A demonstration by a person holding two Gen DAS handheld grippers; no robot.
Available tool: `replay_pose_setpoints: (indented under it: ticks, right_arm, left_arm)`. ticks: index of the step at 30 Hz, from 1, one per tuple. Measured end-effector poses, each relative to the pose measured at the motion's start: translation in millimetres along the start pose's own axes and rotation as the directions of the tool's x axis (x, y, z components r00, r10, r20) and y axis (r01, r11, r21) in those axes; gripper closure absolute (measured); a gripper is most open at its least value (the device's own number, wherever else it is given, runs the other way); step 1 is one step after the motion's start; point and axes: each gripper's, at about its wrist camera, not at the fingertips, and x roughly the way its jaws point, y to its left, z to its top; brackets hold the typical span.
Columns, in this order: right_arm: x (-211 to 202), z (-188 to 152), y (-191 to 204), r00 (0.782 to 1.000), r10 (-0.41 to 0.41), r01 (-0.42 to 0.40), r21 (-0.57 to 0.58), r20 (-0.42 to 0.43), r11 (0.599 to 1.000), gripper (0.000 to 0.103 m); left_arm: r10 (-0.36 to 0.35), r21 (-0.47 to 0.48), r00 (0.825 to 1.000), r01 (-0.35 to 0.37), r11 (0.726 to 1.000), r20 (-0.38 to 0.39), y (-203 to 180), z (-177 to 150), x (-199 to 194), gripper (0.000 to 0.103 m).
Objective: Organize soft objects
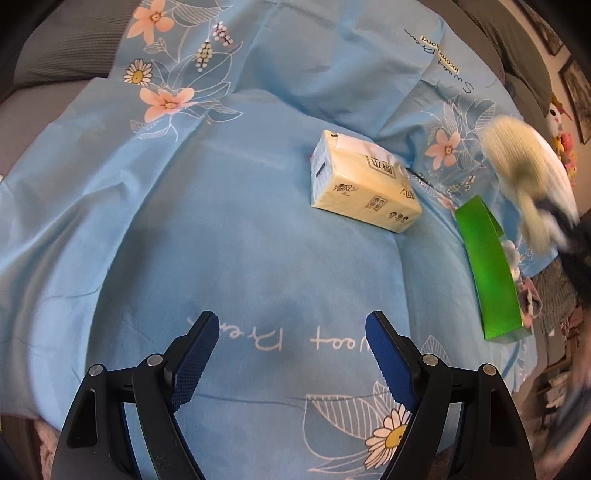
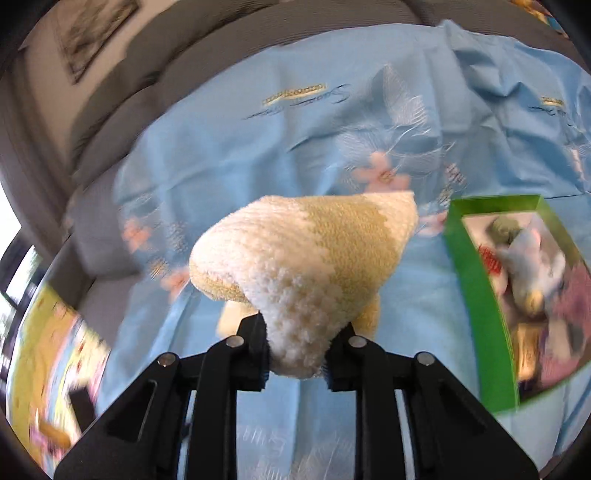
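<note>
My right gripper (image 2: pixel 298 350) is shut on a fluffy cream and yellow cloth (image 2: pixel 303 266), which hangs above the blue flowered sheet (image 2: pixel 258 147). In the left wrist view the same cloth (image 1: pixel 524 166) shows blurred at the far right, above a green box (image 1: pixel 487 269). The green box (image 2: pixel 476 295) lies open to the right of the held cloth, with several soft items (image 2: pixel 528 266) inside. A yellow pack of tissues (image 1: pixel 364 181) rests on the sheet (image 1: pixel 184 221). My left gripper (image 1: pixel 291 317) is open over the bare sheet, well short of the pack.
Grey cushions (image 1: pixel 70 48) border the sheet at the back. Framed pictures (image 2: pixel 92 33) hang on the wall. Plush toys (image 1: pixel 559 118) sit at the far right. A yellow patterned fabric (image 2: pixel 48 350) lies off the sheet's left edge.
</note>
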Motion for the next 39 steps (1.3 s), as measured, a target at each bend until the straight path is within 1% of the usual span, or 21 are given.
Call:
replay_pose_setpoints:
  ticks: [1,3,5,6,7,8,9,10,11,12,13,14,15,20,22,24,27,28,31,35,39]
  right_arm:
    - [-4,-14,3,1.0,0.016,-0.016,0.008,-0.015,1.0,0.08]
    - [1,-46,6,0.997,0.005,-0.005,0.008,-0.083,1.0,0.08]
    - [18,-85,9,0.984,-0.057,0.055,-0.015,-0.166,0.998,0.08]
    - [29,-99,7,0.975,-0.069,0.066,-0.022,-0.211,0.998,0.079]
    - [43,-115,5,0.959,-0.078,0.075,-0.021,-0.273,0.997,0.078]
    - [58,-130,1,0.937,-0.088,0.091,-0.005,-0.339,0.996,0.078]
    - [67,-139,-3,0.926,-0.085,0.096,0.013,-0.368,0.995,0.076]
    - [66,-142,-3,0.942,-0.078,0.087,0.011,-0.327,0.996,0.07]
    - [63,-141,0,0.951,-0.071,0.075,0.003,-0.3,0.997,0.054]
    - [63,-140,1,0.948,-0.055,0.063,0.015,-0.312,0.998,0.044]
    - [62,-138,1,0.945,-0.026,0.041,0.041,-0.327,0.998,0.029]
    - [59,-136,1,0.944,0.008,0.016,0.069,-0.329,0.998,0.023]
    - [54,-135,1,0.947,0.02,0.006,0.08,-0.319,0.997,0.022]
    - [32,-136,-3,0.951,-0.017,0.04,0.07,-0.308,0.997,0.021]
    - [19,-138,-10,0.958,-0.009,0.036,0.091,-0.287,0.995,0.02]
    - [9,-131,-16,0.967,-0.023,0.053,0.11,-0.256,0.992,0.016]
    - [1,-124,-28,0.975,-0.02,0.052,0.139,-0.222,0.989,0.016]
    - [1,-121,-33,0.976,0.008,0.03,0.167,-0.22,0.985,0.015]
    - [6,-115,-38,0.975,0.063,-0.018,0.207,-0.213,0.978,0.008]
    - [21,-106,-33,0.972,0.079,-0.038,0.182,-0.221,0.983,0.007]
    - [43,-96,-36,0.96,0.114,-0.071,0.175,-0.255,0.982,0.007]
  left_arm:
    - [0.002,-0.002,1.0,-0.002,1.0,0.002,1,-2,-1,0.021]
    - [0.004,-0.012,1.0,-0.004,1.0,-0.004,4,-5,-3,0.021]
    - [0.006,-0.018,1.0,-0.006,1.0,-0.006,7,-8,-5,0.021]
    - [0.01,-0.019,1.0,-0.011,1.0,-0.006,8,-9,-5,0.021]
    - [0.021,-0.019,1.0,-0.021,1.0,-0.007,10,-11,-6,0.021]
    - [0.026,-0.02,1.0,-0.026,0.999,-0.008,11,-13,-7,0.021]
    - [0.028,-0.02,1.0,-0.028,0.999,-0.009,12,-15,-7,0.021]
    - [0.028,-0.022,1.0,-0.029,0.999,-0.01,13,-16,-8,0.021]
    - [0.03,-0.023,0.999,-0.031,0.999,-0.012,13,-18,-8,0.021]
    - [0.032,-0.022,0.999,-0.032,0.999,-0.015,13,-19,-8,0.021]
    - [0.034,-0.019,0.999,-0.035,0.999,-0.017,12,-20,-8,0.021]
    - [0.035,-0.016,0.999,-0.036,0.999,-0.018,11,-21,-8,0.021]
    - [0.034,-0.011,0.999,-0.034,0.999,-0.02,10,-22,-8,0.021]
    - [0.007,0.003,1.0,-0.007,1.0,-0.023,0,-24,-7,0.021]
    - [-0.016,0.012,1.0,0.017,1.0,-0.027,-7,-26,-7,0.021]
    - [-0.035,0.025,0.999,0.036,0.999,-0.034,-15,-27,-5,0.021]
    - [-0.085,0.036,0.994,0.088,0.996,-0.061,-30,-29,-1,0.021]
    - [-0.116,0.039,0.99,0.119,0.992,-0.076,-36,-29,1,0.021]
    - [-0.157,0.068,0.983,0.164,0.984,-0.096,-52,-31,5,0.021]
    - [-0.161,0.098,0.979,0.174,0.98,-0.129,-70,-35,18,0.021]
    - [-0.173,0.088,0.969,0.19,0.978,-0.178,-78,-38,39,0.021]
